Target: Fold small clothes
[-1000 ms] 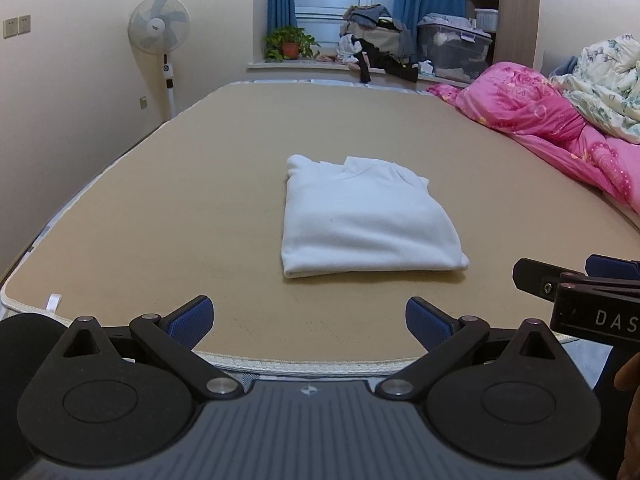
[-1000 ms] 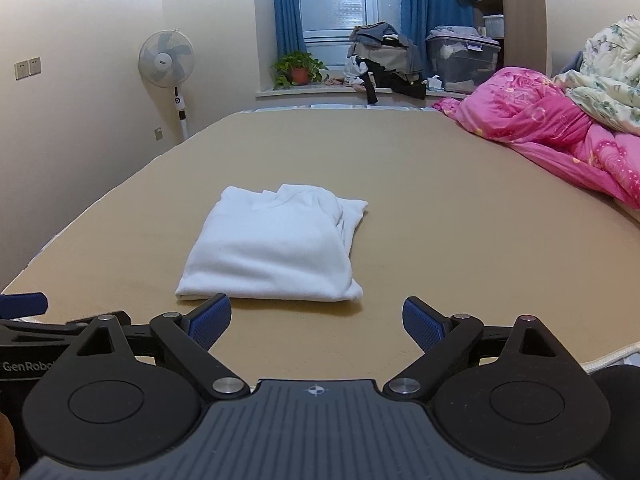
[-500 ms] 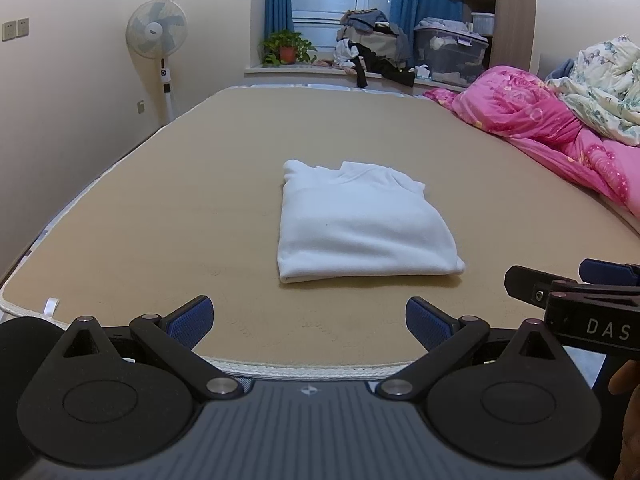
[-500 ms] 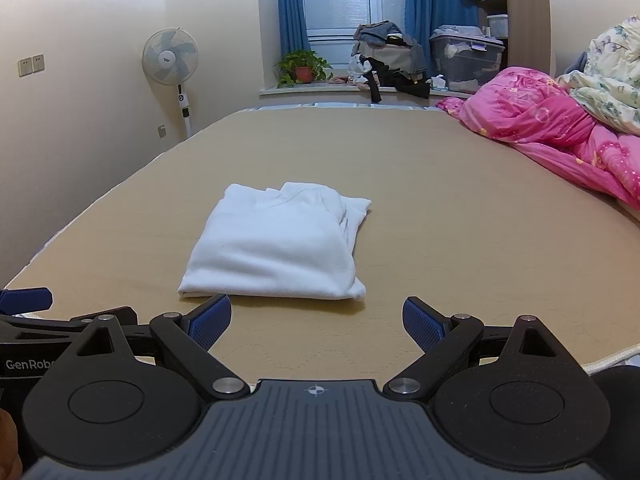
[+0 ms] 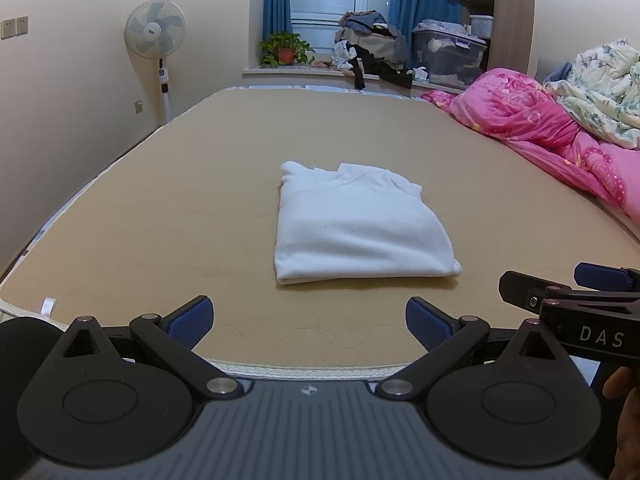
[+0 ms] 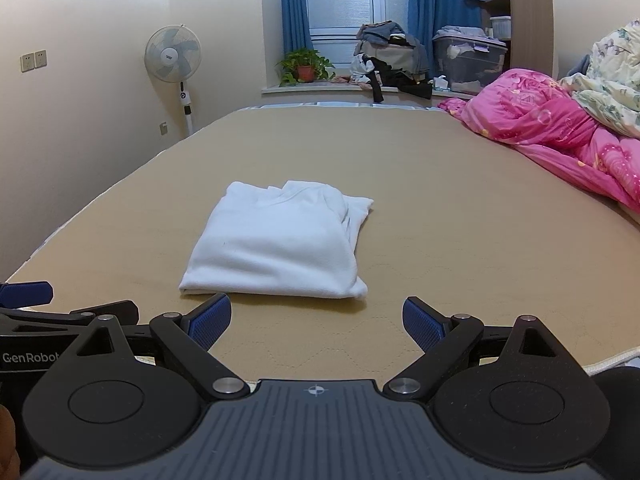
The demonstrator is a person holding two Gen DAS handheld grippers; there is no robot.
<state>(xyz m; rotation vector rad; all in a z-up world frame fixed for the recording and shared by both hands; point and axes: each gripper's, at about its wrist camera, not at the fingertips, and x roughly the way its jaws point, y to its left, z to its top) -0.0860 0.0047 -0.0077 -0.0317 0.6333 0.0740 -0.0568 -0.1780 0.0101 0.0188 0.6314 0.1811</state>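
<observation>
A: And here is the folded white fleece garment, a neat rectangle lying flat on the tan quilted mattress, roughly mid-bed and a little toward the near edge

B: The left gripper sits back at that near edge, its blue-padded fingers spread wide with nothing between them. It is clear of the cloth

A: Same story on the other side. The right gripper hangs just short of the garment's near fold, jaws wide apart and empty, no contact that can be made out

B: From the left wrist view the right tool shows at the lower right, black with white lettering, and part of a hand sits beneath it

A: Nothing lies between either tool and the garment; bare mattress all the way. Off to the right, though, a crumpled pink floral quilt is heaped along the bed's edge, with a pale flowered duvet piled on top of it, both well apart from the white piece

B: At the far end, a windowsill holds a potted green plant, a heap of dark clothes and a clear plastic storage box, framed by blue curtains

A: And a white pedestal fan stands by the cream wall on the left, beside the bed
</observation>
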